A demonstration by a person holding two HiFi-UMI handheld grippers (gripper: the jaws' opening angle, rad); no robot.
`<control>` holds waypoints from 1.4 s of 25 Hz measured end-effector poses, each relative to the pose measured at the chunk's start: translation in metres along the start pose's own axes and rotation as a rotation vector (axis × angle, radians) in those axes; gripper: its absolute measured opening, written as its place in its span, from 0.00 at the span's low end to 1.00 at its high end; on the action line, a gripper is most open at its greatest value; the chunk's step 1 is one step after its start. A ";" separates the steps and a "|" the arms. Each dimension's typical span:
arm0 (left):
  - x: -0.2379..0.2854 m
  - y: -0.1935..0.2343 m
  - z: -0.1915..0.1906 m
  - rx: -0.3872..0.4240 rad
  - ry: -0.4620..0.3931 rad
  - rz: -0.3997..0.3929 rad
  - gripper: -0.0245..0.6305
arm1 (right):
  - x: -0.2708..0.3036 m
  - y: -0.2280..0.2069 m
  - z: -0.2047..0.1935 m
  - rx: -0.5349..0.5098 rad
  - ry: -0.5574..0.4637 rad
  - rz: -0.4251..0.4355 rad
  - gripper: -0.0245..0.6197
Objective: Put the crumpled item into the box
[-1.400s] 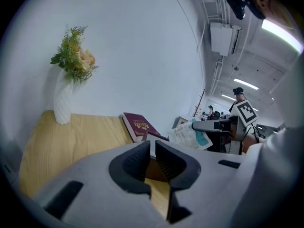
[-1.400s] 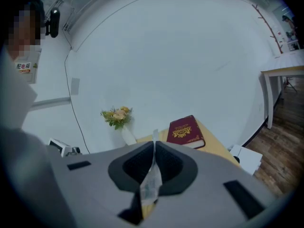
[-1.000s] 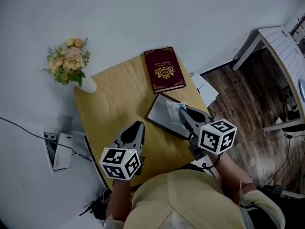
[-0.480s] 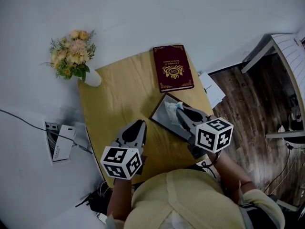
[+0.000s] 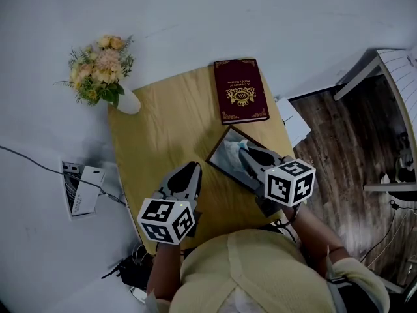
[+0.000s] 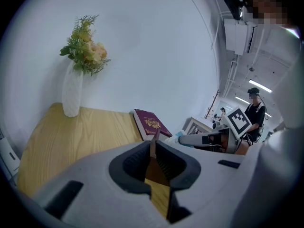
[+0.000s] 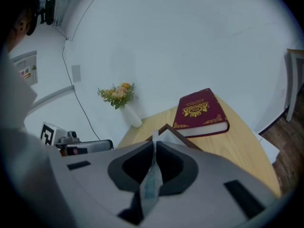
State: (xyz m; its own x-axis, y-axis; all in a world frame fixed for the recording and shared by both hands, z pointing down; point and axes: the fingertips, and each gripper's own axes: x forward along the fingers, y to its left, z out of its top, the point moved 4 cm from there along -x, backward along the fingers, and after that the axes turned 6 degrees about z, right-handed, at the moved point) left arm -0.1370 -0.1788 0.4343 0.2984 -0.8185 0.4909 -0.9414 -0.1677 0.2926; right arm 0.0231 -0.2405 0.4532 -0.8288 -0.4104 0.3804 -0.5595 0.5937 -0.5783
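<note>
Since the earlier frame, little is seen to have moved between the tongs and the box: the right gripper is still held over it, and only the head view's framing has drifted. At the left, the left gripper [image 5: 188, 172] is held low over the wooden table [image 5: 150, 129], its jaws brought together on nothing, with bare wood seen past them in the left gripper view. Just to its right lies the shallow dark-rimmed box [image 5: 220, 164], its long axis set diagonally, from the table's near edge toward the maroon book [image 5: 240, 90]. Over the far end of that box the crumpled tissue [image 5: 232, 150] is found, pinched as a thin pale fold between the clenched jaws of the right gripper [image 5: 243, 151]. A corner of the box is seen just ahead of those jaws in the right gripper view. The jaws are aligned roughly with the box's long axis, so the tissue is judged to be already above the opening — a release, perhaps after slight lowering, appears to be all that is needed. The right gripper is much the nearer — the left one is kept just clear of the box.
</note>
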 end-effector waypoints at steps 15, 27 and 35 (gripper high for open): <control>0.000 -0.003 0.001 0.010 -0.011 -0.015 0.11 | -0.005 0.005 0.008 -0.086 -0.039 -0.025 0.24; -0.005 -0.011 0.005 0.033 -0.041 -0.051 0.11 | -0.038 0.003 0.015 -0.099 -0.139 -0.135 0.28; -0.012 -0.021 0.006 0.058 -0.056 -0.085 0.11 | -0.061 0.012 0.009 -0.079 -0.198 -0.155 0.27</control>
State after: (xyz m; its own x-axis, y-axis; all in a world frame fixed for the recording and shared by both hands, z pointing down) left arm -0.1220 -0.1686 0.4177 0.3699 -0.8291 0.4193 -0.9210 -0.2680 0.2826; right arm 0.0666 -0.2144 0.4166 -0.7188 -0.6235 0.3075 -0.6854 0.5619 -0.4630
